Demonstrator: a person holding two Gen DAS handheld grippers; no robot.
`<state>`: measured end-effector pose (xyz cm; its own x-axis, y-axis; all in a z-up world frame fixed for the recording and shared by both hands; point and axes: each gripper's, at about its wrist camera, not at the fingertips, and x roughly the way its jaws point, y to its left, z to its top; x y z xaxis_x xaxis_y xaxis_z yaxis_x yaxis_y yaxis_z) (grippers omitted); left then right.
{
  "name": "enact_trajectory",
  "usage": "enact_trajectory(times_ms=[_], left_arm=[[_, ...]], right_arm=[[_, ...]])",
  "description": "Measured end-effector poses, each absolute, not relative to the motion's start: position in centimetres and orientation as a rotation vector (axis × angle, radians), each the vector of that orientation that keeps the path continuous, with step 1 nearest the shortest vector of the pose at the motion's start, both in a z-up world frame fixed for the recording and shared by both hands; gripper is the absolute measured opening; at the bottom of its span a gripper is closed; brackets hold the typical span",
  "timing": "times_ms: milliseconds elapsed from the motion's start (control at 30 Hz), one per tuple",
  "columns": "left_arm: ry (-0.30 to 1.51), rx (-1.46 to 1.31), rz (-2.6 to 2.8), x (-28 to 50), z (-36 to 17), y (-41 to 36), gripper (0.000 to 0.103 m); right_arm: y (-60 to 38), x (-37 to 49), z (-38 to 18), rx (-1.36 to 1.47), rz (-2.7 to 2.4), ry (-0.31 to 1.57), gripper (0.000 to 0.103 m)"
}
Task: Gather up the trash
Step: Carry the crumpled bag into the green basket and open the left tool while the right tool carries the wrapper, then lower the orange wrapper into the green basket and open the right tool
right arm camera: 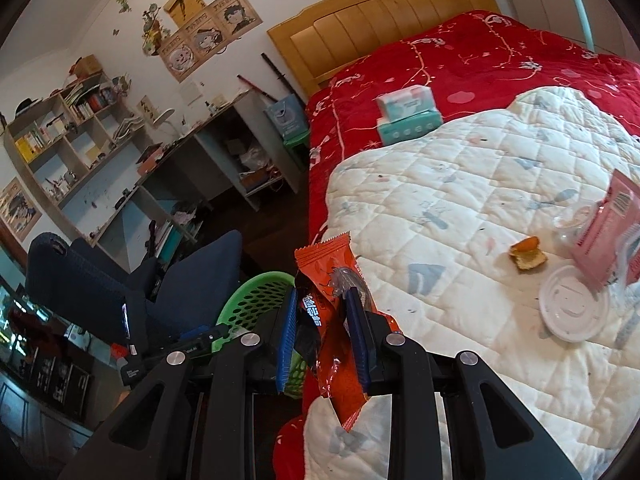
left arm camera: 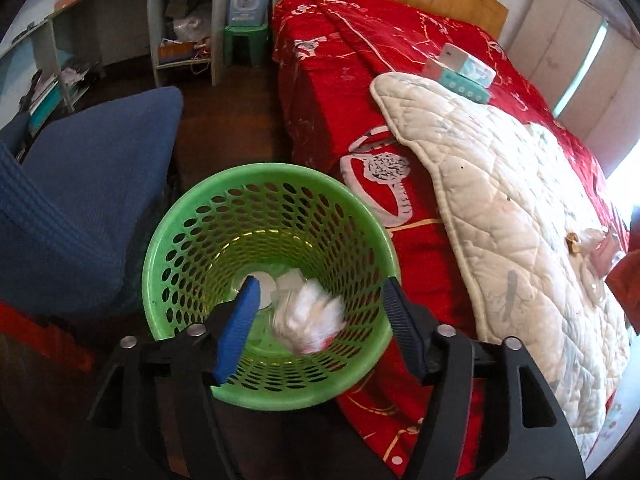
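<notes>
A green perforated waste basket stands on the floor beside the bed; it also shows in the right wrist view. My left gripper is open above its mouth, and a blurred crumpled white paper ball is between the fingers, inside or falling into the basket. My right gripper is shut on an orange snack wrapper over the edge of the white quilt. On the quilt lie an orange peel, a white plastic lid, a clear cup and a pink packet.
The bed has a red cover and a wooden headboard. Tissue boxes sit on the cover. A blue chair stands left of the basket. A desk with shelves lines the far wall.
</notes>
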<state>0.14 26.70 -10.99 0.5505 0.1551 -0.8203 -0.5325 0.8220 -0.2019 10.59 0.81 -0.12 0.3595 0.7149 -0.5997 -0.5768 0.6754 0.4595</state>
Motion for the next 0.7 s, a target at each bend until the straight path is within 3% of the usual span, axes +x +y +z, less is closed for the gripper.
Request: enact_trajectory(times_ms=[700], left_arm=[[0.835, -0.512, 0.503, -7.1, -9.7, 28.6, 0.072]], right_arm=[[12.5, 9.8, -1.9, 0.11, 1.005, 0.94, 0.025]])
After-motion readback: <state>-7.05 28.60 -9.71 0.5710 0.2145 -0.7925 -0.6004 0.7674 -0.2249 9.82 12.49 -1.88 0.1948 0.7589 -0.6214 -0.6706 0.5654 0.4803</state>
